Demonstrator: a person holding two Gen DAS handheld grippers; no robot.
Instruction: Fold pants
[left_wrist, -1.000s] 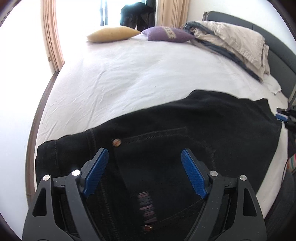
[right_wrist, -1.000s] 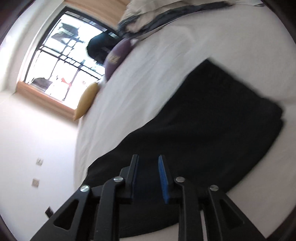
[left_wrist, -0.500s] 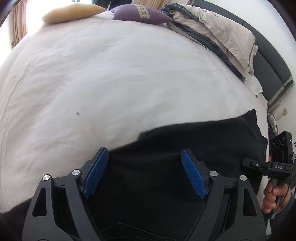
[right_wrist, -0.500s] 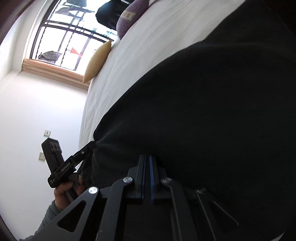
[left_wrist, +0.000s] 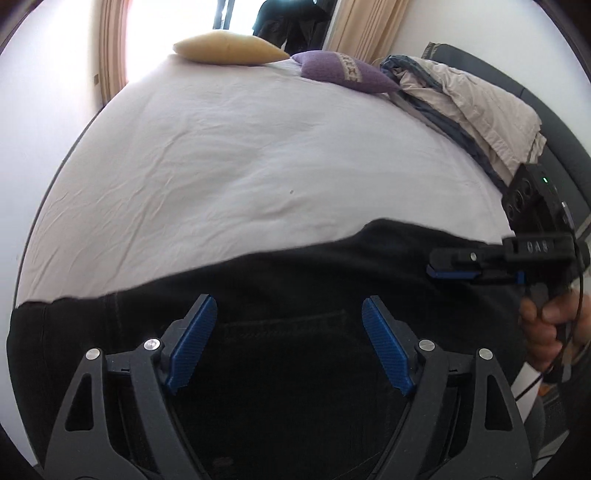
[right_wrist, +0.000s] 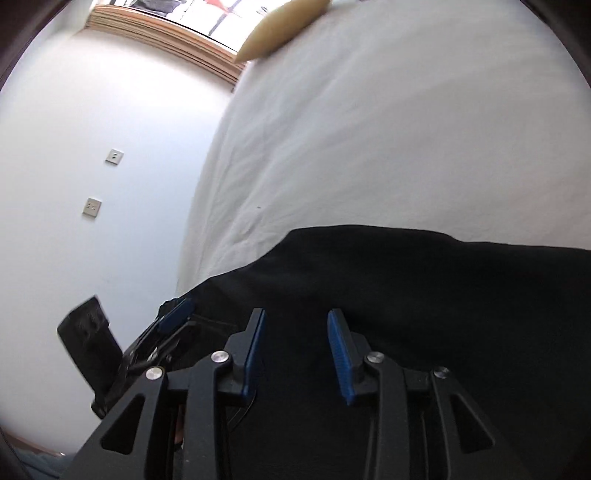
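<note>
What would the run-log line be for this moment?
stage: fold laid | left hand-held gripper: open, over black pants | right hand-held gripper: open, over pants | pants: on white bed sheet

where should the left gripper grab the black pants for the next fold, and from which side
Probably the far folded edge of the black pants, where the cloth ends against the white sheet. Come in low from the near side with the open left gripper; that edge lies flat, straight and exposed.

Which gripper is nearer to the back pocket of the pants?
Left. The left gripper hangs open right over the back pocket of the black pants. The right gripper is off to the pocket's right, by the pants' far edge.
</note>
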